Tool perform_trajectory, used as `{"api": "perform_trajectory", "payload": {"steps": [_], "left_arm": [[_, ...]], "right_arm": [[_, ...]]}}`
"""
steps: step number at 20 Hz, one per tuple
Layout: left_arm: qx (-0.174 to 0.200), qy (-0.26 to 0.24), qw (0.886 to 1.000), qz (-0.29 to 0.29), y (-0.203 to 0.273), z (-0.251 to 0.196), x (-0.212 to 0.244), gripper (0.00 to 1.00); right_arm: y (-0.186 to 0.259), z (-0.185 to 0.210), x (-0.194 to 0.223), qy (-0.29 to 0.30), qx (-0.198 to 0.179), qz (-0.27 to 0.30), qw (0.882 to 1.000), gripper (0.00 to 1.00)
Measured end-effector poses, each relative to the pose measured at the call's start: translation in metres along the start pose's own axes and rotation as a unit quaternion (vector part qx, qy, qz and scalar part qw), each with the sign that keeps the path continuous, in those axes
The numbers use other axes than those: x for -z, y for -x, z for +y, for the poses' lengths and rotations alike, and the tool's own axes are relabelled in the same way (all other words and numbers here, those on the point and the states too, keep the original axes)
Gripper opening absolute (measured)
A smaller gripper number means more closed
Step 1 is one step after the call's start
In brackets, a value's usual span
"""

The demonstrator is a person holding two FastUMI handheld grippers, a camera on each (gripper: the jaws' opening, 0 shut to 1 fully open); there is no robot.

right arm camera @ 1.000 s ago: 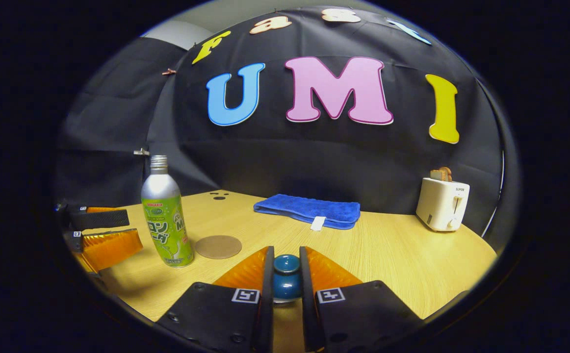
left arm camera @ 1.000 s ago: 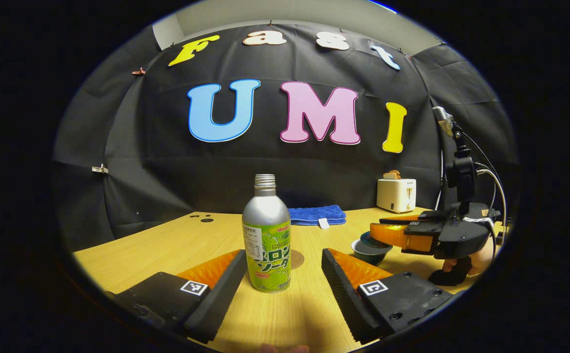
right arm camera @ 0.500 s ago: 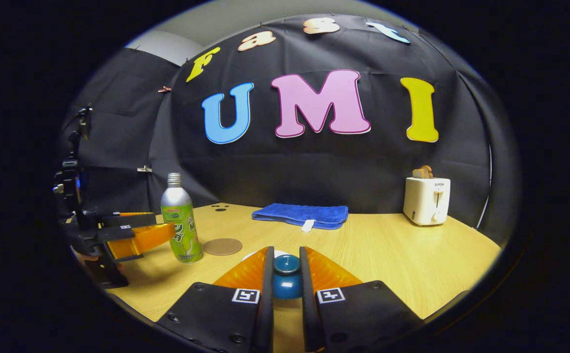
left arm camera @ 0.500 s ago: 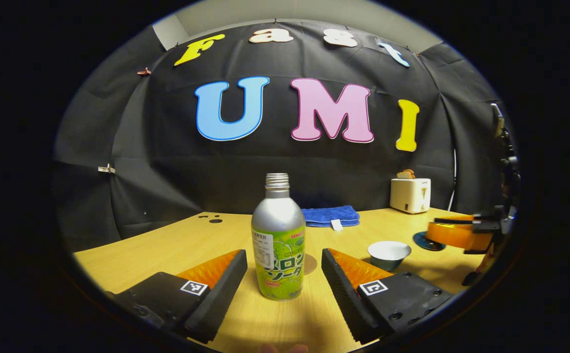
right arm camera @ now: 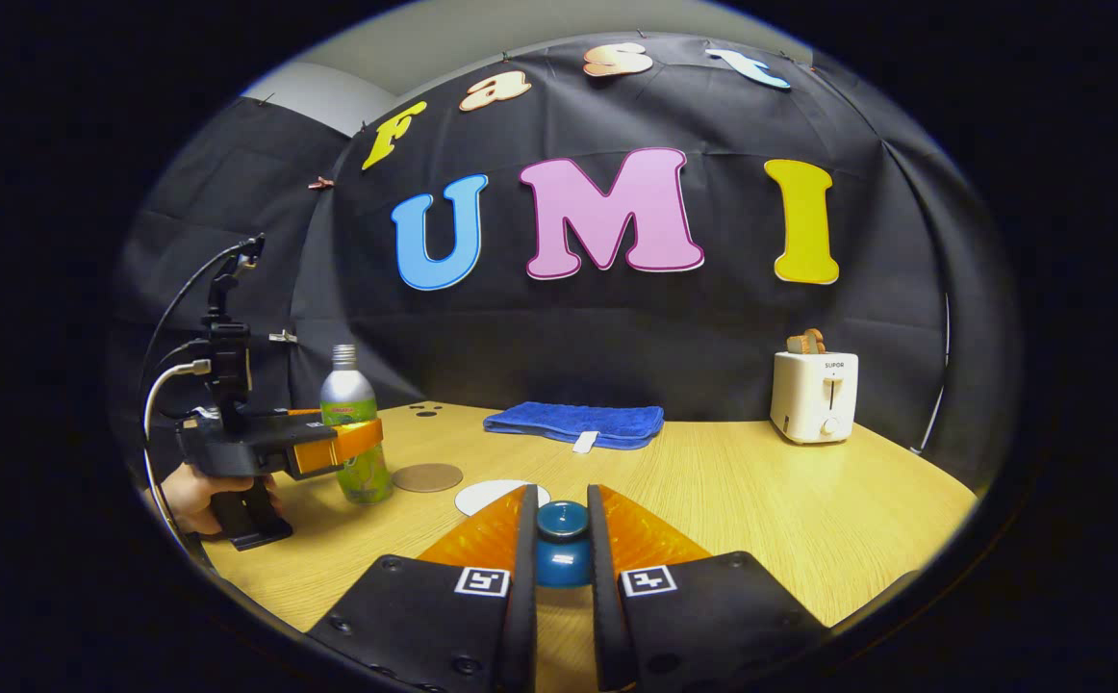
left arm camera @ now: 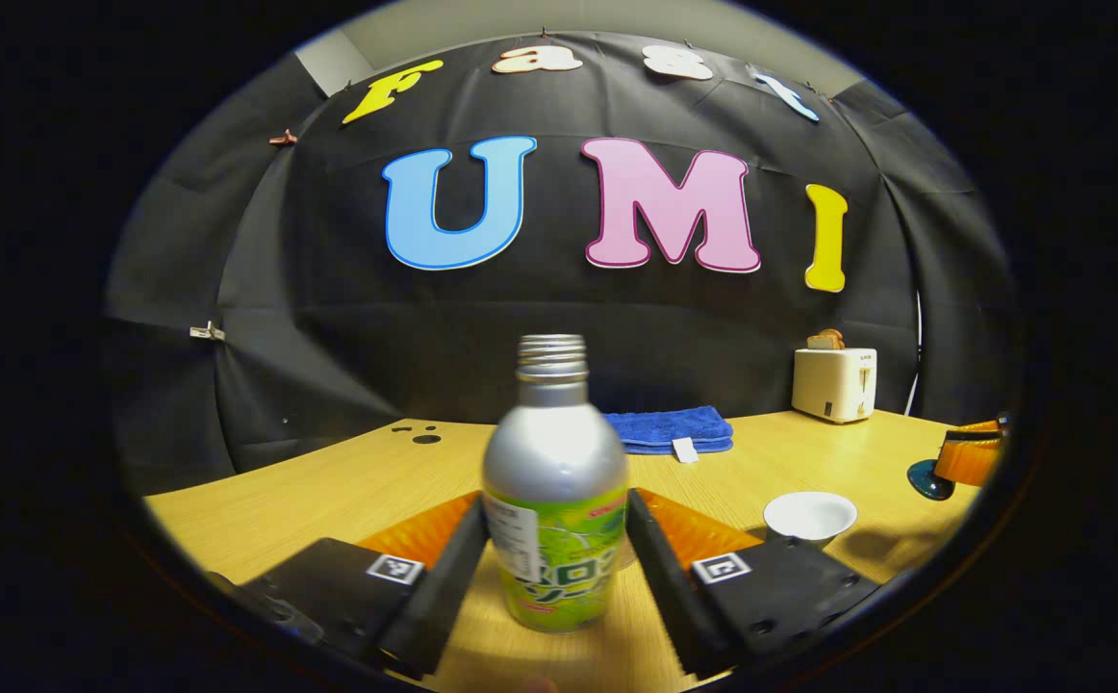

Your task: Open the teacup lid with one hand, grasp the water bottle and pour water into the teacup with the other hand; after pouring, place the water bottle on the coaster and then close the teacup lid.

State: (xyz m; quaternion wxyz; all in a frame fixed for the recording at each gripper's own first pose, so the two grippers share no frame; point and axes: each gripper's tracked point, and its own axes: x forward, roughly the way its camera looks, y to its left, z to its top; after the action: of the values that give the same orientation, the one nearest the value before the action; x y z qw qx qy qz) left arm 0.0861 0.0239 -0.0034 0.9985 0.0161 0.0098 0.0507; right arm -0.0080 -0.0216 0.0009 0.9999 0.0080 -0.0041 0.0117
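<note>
while the right gripper (right arm camera: 559, 549) pinches the teacup lid (right arm camera: 562, 551), the left gripper (left arm camera: 552, 568) fingers flank the water bottle (left arm camera: 555, 500), contact unclear.

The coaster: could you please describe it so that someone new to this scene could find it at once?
In the right gripper view, start at the wooden table and go to the green-labelled bottle near its left side. Just to the right of the bottle lies the coaster, a flat brown disc. The white teacup beside it is paler and nearer the camera.
</note>
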Motion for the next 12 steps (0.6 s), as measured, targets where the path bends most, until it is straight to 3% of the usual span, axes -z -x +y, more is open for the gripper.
{"api": "perform_trajectory", "payload": {"steps": [1,7,9,12], "left_arm": [[0.005,-0.01,1.0,0.003,0.001,-0.004,0.001,0.83],[0.028,-0.119,0.992,0.022,0.014,-0.017,-0.004,0.8],[0.023,-0.188,0.982,0.018,0.015,-0.019,-0.011,0.8],[0.014,-0.302,0.953,0.005,0.02,-0.027,-0.02,0.8]], "right_arm": [[0.0,-0.004,0.0,0.0,0.003,0.0,1.0,0.28],[0.001,-0.023,-0.001,0.0,0.019,0.0,1.0,0.27],[0.0,-0.031,-0.001,0.0,0.025,0.0,1.0,0.27],[0.001,-0.043,-0.002,0.0,0.035,0.0,0.999,0.27]]}}
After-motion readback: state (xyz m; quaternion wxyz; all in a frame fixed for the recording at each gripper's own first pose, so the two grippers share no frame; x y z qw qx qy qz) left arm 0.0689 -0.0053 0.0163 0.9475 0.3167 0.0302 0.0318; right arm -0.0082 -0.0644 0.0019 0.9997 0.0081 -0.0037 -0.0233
